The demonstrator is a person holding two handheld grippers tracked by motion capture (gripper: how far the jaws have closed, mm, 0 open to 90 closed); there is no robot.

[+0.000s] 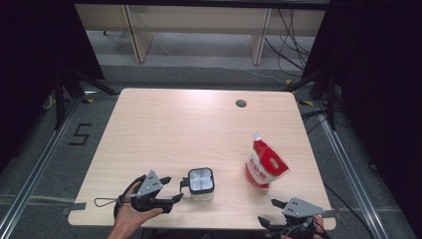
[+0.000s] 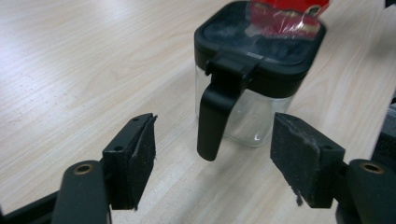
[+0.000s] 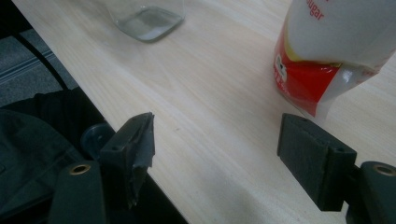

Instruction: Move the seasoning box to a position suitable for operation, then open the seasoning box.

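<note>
A small square glass jar (image 1: 201,183) with a black lid and black handle stands near the table's front edge. In the left gripper view the jar (image 2: 254,74) is close ahead, its handle (image 2: 215,114) hanging toward the jaws. My left gripper (image 1: 172,188) is open just left of the jar, apart from it, with nothing between its pads (image 2: 144,156). A red and white sugar bag (image 1: 265,166) stands upright to the right. My right gripper (image 1: 268,211) is open at the front edge, below the sugar bag (image 3: 336,51), which sits just beyond its right jaw.
The light wooden table (image 1: 199,124) has a round cable hole (image 1: 241,103) at the back right. Past the front edge, dark clothing (image 3: 32,135) lies under my right gripper. The jar's glass base (image 3: 144,18) lies far ahead in the right gripper view.
</note>
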